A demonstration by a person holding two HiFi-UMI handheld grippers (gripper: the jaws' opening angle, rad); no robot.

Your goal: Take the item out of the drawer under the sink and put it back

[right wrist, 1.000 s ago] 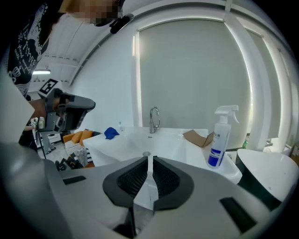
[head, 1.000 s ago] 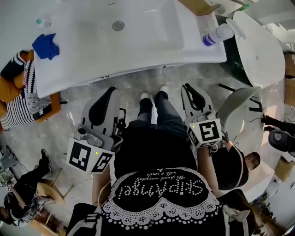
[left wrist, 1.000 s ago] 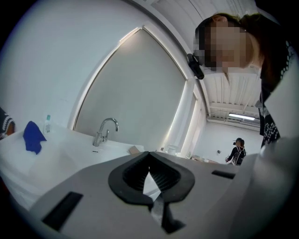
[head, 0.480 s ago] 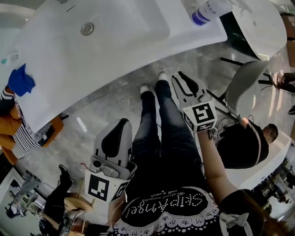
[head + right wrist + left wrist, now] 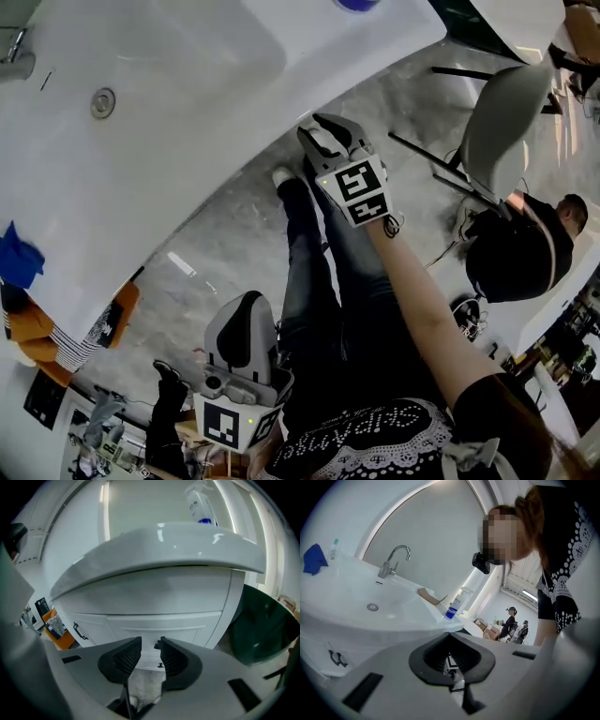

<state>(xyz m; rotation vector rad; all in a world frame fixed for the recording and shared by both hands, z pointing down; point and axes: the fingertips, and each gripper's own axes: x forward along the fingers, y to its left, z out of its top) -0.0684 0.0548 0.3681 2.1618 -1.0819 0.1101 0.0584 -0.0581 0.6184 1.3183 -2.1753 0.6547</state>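
Observation:
The white sink (image 5: pixel 141 141) tops a white cabinet whose drawer fronts (image 5: pixel 159 620) are closed; no item from inside shows. My right gripper (image 5: pixel 323 127) reaches under the sink's front edge. In the right gripper view that gripper (image 5: pixel 150 641) points at the drawers, with a small dark knob (image 5: pixel 158 645) in line with the gap. Its jaws have just been opening and nothing is between them. My left gripper (image 5: pixel 247 302) hangs low beside the person's legs, away from the cabinet. In its own view the left gripper (image 5: pixel 450 637) has its pads meeting at the tips, holding nothing.
A spray bottle (image 5: pixel 199 506) stands on the sink's right end, a blue cloth (image 5: pixel 314 558) on its left end near the faucet (image 5: pixel 393 557). A dark green tub (image 5: pixel 262 630) sits right of the cabinet. A grey chair (image 5: pixel 506 112) and a seated person (image 5: pixel 525 253) are to the right.
Both grippers have sunk. The right one has moved forward to the sink's front edge and its jaws have spread apart. The head view has swung so the sink fills the upper left.

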